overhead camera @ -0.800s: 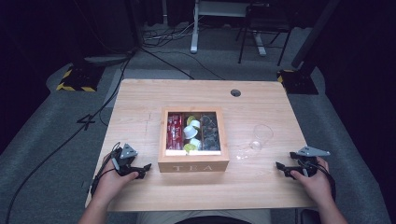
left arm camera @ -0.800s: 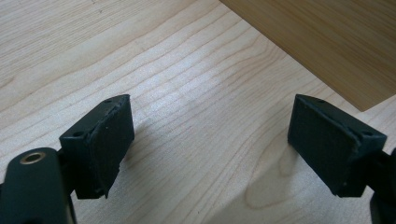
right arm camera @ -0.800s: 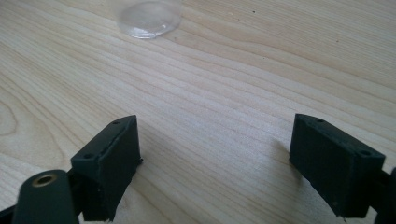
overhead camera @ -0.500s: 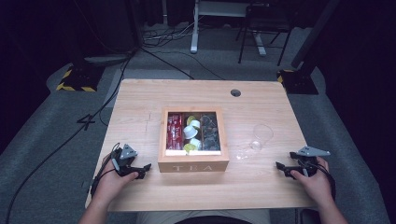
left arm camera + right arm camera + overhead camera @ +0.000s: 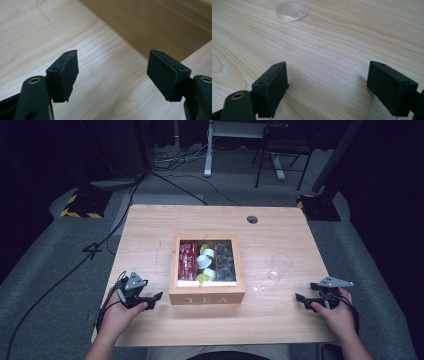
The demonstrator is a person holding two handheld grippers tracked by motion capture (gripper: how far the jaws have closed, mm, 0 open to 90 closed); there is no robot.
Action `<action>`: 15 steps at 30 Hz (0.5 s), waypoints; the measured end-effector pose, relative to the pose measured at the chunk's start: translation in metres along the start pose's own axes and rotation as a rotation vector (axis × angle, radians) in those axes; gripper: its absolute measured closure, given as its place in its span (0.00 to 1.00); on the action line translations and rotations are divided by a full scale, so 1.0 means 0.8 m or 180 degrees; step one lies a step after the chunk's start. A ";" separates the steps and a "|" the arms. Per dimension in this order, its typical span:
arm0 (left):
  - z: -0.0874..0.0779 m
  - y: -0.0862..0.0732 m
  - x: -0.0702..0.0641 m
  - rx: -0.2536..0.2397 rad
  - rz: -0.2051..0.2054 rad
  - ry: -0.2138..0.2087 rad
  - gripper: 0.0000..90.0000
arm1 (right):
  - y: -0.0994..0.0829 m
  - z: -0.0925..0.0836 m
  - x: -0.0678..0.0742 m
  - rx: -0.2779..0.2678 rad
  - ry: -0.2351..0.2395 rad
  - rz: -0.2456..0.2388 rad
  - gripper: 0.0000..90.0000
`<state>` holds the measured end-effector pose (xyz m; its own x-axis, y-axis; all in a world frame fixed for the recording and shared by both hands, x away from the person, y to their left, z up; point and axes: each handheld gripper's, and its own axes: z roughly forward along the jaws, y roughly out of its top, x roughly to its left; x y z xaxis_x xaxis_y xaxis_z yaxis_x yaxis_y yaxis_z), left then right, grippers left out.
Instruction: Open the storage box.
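A wooden tea box (image 5: 207, 297) marked TEA stands mid-table, its glass lid shut over red packets, white and yellow pods and dark packets. To its right stands a clear plastic cup (image 5: 279, 266), whose base (image 5: 292, 9) I see at the top of the right gripper view. My left gripper (image 5: 154, 299) rests low on the table just left of the box, pointing at its side wall (image 5: 160, 27), jaws open with nothing between them. My right gripper (image 5: 301, 299) rests near the front right of the table, pointing left at the cup, open and empty.
The light wooden table (image 5: 150, 235) has a cable hole (image 5: 252, 219) at the back. Cables (image 5: 65, 275) trail off its left side over grey floor. A desk frame and a chair (image 5: 280, 150) stand behind in the dark.
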<state>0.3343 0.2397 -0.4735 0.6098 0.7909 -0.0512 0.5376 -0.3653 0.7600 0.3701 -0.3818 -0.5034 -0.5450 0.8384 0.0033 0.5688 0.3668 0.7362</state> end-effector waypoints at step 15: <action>-0.029 0.022 -0.021 -0.0510 0.0111 -0.0281 0.32 | 0.000 0.000 -0.001 0.0000 0.0007 0.0000 0.19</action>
<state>0.3200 0.2314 -0.4447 0.6791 0.7303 -0.0743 0.4199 -0.3034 0.8554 0.3707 -0.3821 -0.5034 -0.5464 0.8375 0.0048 0.5688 0.3669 0.7361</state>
